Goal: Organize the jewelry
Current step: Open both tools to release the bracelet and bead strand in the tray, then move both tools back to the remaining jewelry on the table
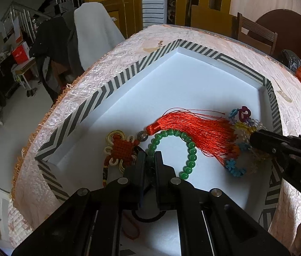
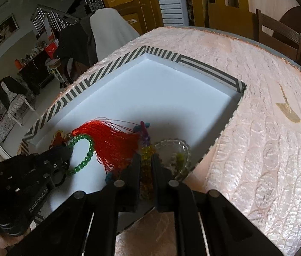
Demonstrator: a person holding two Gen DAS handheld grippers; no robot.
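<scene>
Low in each frame, left gripper (image 1: 150, 160) jaws pinch the green bracelet (image 1: 189, 147) in the tray (image 1: 99, 98); right gripper (image 2: 145, 160) jaws clench the yellow beads (image 2: 146, 151)

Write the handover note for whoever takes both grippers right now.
Left gripper: jaws shut on the green bead bracelet, low in the white tray.
Right gripper: jaws shut on the multicolored bead bracelet, at the tray's right side.
Also in the tray: the red tassel knot charm, its tassel draped across the green beads, and a clear bead bracelet beside the right gripper.
Done: all four pieces visible lie inside the tray.
Left: they overlap in one heap near the front; pull them apart and spread them over the bare tray floor behind.
</scene>
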